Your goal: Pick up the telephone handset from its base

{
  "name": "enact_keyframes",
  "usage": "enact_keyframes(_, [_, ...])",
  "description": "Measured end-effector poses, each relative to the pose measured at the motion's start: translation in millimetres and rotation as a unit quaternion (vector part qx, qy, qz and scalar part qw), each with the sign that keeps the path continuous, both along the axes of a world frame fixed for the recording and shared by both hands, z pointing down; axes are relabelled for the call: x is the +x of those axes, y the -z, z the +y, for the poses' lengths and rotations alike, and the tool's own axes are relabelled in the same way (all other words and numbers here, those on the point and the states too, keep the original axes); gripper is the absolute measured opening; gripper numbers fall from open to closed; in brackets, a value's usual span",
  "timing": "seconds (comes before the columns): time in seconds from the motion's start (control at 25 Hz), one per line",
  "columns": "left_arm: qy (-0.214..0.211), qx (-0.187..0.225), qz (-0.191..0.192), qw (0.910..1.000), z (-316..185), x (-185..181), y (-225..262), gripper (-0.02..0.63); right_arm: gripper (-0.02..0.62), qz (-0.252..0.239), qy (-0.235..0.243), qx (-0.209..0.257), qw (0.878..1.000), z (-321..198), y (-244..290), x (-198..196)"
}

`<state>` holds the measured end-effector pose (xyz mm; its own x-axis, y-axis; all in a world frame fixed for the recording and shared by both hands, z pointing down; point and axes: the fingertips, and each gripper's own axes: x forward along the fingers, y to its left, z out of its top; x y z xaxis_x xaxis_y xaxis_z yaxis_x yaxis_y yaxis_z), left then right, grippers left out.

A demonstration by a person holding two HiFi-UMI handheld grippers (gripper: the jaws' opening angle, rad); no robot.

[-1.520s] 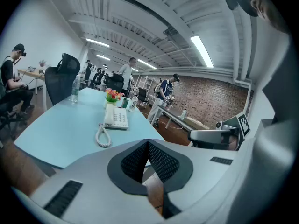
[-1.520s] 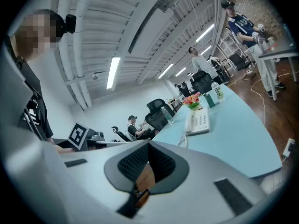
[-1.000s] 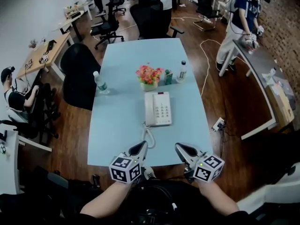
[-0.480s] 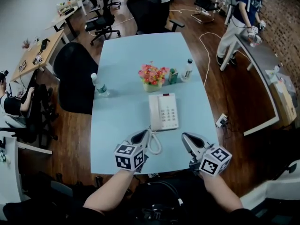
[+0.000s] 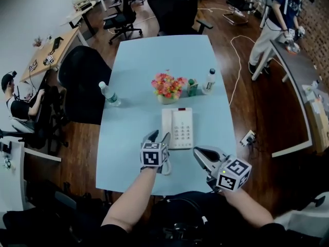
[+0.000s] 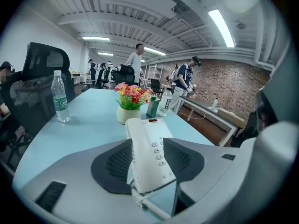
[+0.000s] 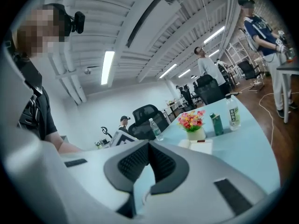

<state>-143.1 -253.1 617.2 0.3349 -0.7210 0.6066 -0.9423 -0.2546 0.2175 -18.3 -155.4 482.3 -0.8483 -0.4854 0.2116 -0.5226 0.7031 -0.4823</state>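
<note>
handset (image 5: 167, 126): light, rigid, smooth plastic, tethered by coiled cord (image 6: 145, 204); grip mid-shaft across width. left gripper (image 5: 158, 136) jaws opening, handset ahead in gap, probably untouched. right gripper (image 5: 197, 152) jaws together, empty.

Strip lights (image 6: 223, 27) on the ceiling light the room evenly, and one glares white. The head view is dimmer and darkest along its lower edge. The pale worktop (image 5: 133, 86) carries soft shadows. The telephone (image 6: 147, 157) goes soft at its near end. Fisheye bending curves every edge, and the corners of both gripper views are black.
</note>
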Motion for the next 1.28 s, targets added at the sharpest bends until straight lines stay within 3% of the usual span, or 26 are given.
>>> enact_keyframes(0.08, [0.021, -0.018, -0.018, 0.9995, -20, 1, -15, 0.249, 0.015, -0.002, 0.009, -0.004, 1.0, -2, -3, 7])
enact_keyframes(0.32, [0.065, -0.04, -0.05, 0.9958, -71, -1, -41, 0.253, 0.015, -0.021, 0.006, -0.011, 1.0, -11, -7, 31])
enact_keyframes(0.6, [0.062, -0.098, -0.08, 0.9901, -74, 8, -83, 0.252, 0.015, -0.032, -0.009, -0.007, 0.999, -11, -8, 39])
enact_keyframes(0.84, [0.06, -0.111, -0.073, 0.9893, -71, 7, -90, 0.252, 0.015, -0.039, -0.024, -0.014, 0.999, -5, -13, 41])
enact_keyframes(1.04, [0.075, -0.088, -0.031, 0.9928, -72, 2, -75, 0.228, 0.015, -0.039, -0.032, -0.013, 0.999, 0, -13, 39])
enact_keyframes(1.28, [0.043, -0.025, 0.055, 0.9972, -52, 6, -31, 0.225, 0.015, -0.038, -0.032, -0.01, 0.999, 8, -10, 29])
